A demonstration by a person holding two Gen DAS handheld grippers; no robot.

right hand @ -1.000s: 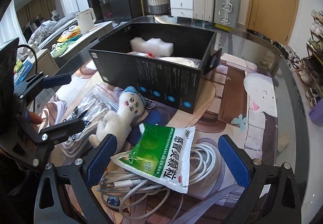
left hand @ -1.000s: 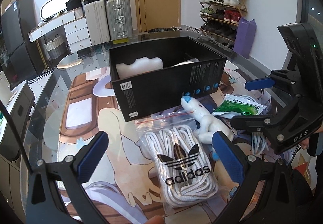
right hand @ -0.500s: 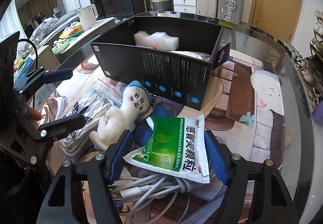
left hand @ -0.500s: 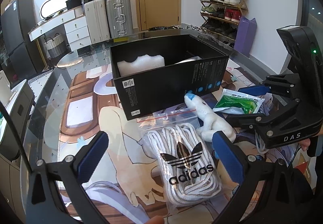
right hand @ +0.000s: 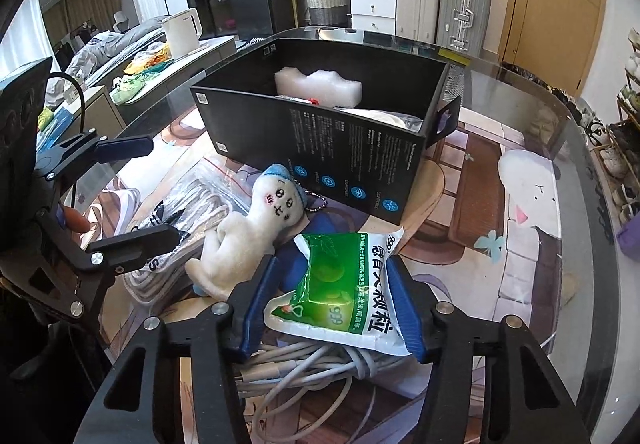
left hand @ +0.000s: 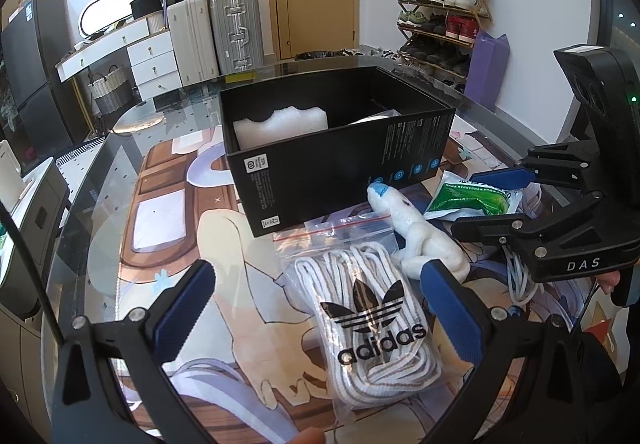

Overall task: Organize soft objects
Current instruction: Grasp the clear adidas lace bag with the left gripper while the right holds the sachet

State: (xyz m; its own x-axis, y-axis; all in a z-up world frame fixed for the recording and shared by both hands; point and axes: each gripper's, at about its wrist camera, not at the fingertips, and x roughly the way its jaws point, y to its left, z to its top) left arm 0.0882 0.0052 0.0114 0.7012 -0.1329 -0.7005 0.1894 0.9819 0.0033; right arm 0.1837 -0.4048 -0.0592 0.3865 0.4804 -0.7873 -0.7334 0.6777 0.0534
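The black box stands open-topped; plush doll, shoelace bag and cables crowd its near side.

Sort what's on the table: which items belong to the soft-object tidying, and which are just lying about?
Job:
black box
green sachet, right tool closed on it
plush toy
bagged laces
foam block

Lying about:
white cable
suitcases
shoe rack

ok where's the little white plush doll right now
The plush doll lies on the table in front of the black box, between the bag of laces and the green packet.
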